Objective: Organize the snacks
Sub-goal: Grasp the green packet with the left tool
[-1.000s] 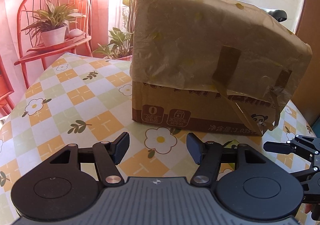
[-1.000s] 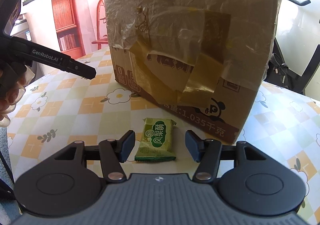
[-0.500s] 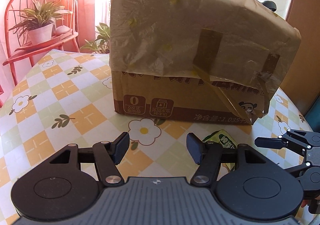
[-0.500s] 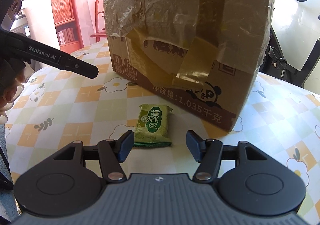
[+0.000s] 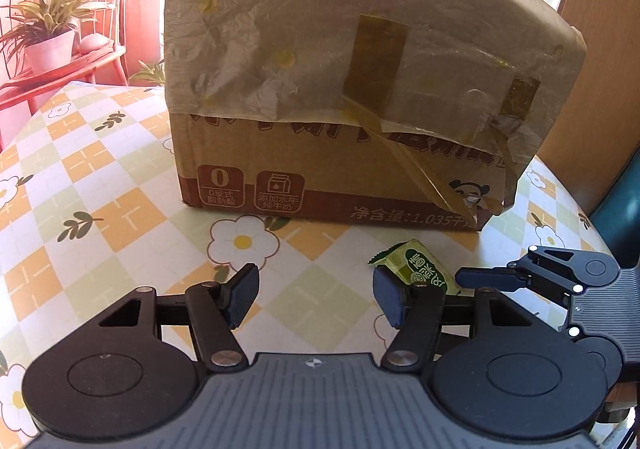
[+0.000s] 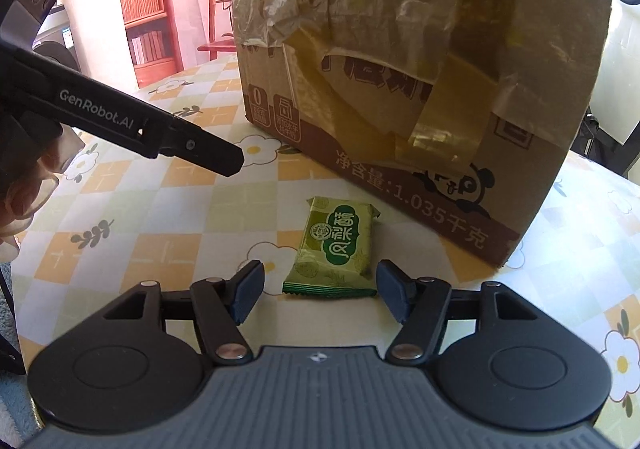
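Note:
A green snack packet [image 6: 335, 249] lies flat on the checked tablecloth, just in front of a big cardboard box [image 6: 420, 61] wrapped in plastic and tape. My right gripper [image 6: 320, 291] is open and empty, its tips just short of the packet's near edge. My left gripper [image 5: 316, 299] is open and empty over bare tablecloth, left of the packet [image 5: 420, 269], which shows partly behind its right finger. The box [image 5: 352, 89] stands close in front. The right gripper's finger shows in the left wrist view [image 5: 492, 277].
The table has a flowered orange and green checked cloth [image 5: 100, 189]. A red chair with a potted plant [image 5: 48, 37] stands beyond the table's far left. The left gripper's arm [image 6: 120, 121] reaches in from the left of the right wrist view. A bookshelf [image 6: 146, 9] stands behind.
Both grippers have moved forward, closer to the box. The packet has come into the left wrist view and sits nearer the right gripper's tips. Both stay open.

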